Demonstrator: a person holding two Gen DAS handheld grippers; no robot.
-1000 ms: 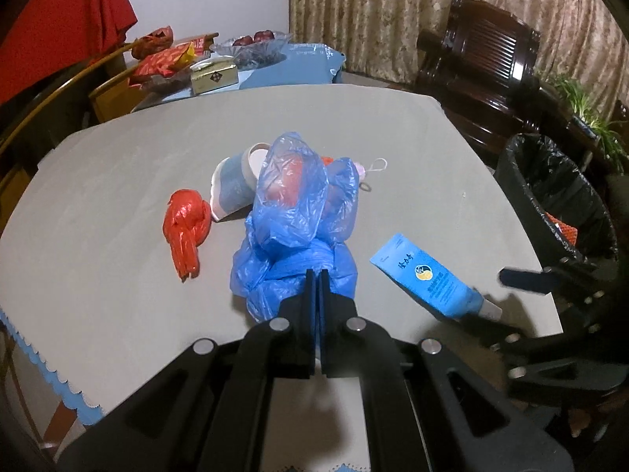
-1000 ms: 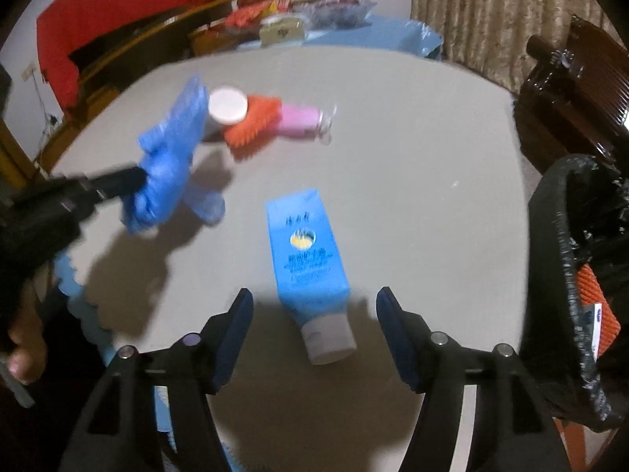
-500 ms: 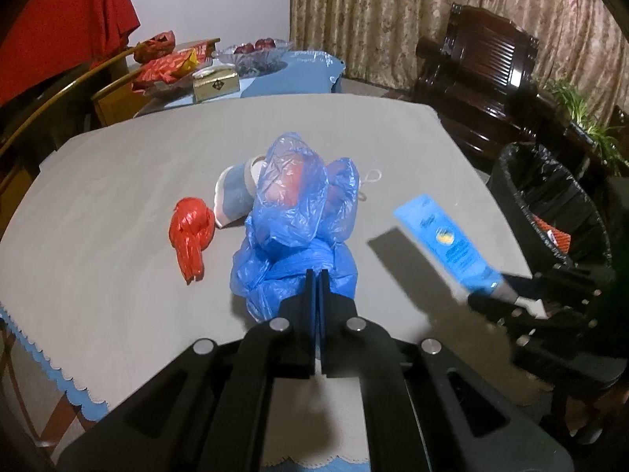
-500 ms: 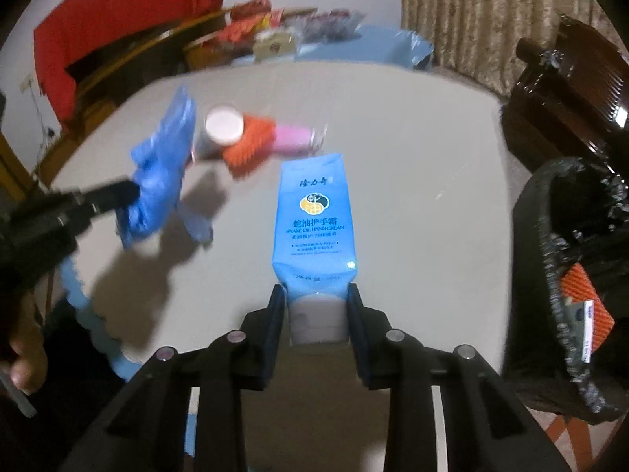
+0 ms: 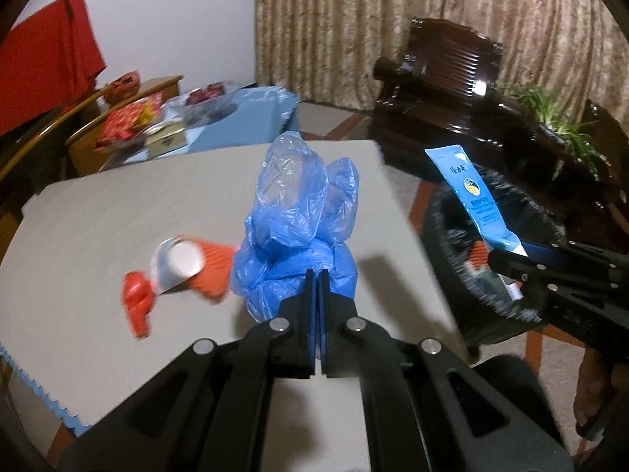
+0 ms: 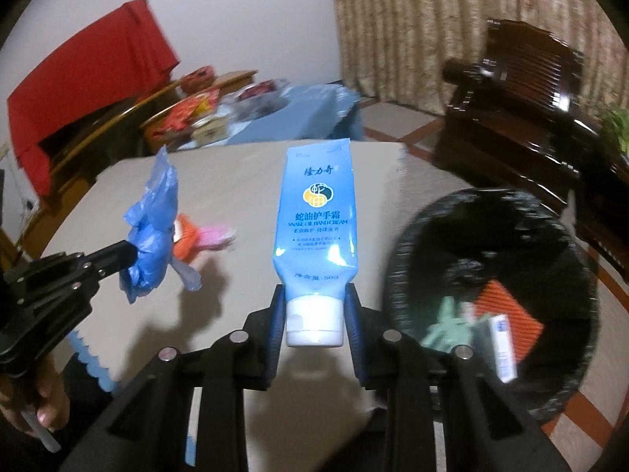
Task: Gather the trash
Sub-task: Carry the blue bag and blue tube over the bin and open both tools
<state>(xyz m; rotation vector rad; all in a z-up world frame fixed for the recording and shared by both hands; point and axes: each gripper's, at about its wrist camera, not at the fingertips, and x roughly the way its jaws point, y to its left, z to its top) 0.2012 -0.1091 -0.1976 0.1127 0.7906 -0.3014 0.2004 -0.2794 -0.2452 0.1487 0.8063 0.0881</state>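
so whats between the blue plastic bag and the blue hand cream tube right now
In the right wrist view, between the crumpled blue plastic bag and the blue hand cream tube lie an orange ribbed piece and a pink item on the grey table.

Both tongs point(image 5: 316, 287) point(image 6: 314, 306) are black linkages with silver rivets and blue-lined fingers point(image 6: 277, 314).

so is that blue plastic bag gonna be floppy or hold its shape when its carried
Probably floppy: the blue plastic bag is thin, crinkled film bunched above the shut left gripper, with a loose tail dangling in the right wrist view. It looks light for its bulk, and may snag.
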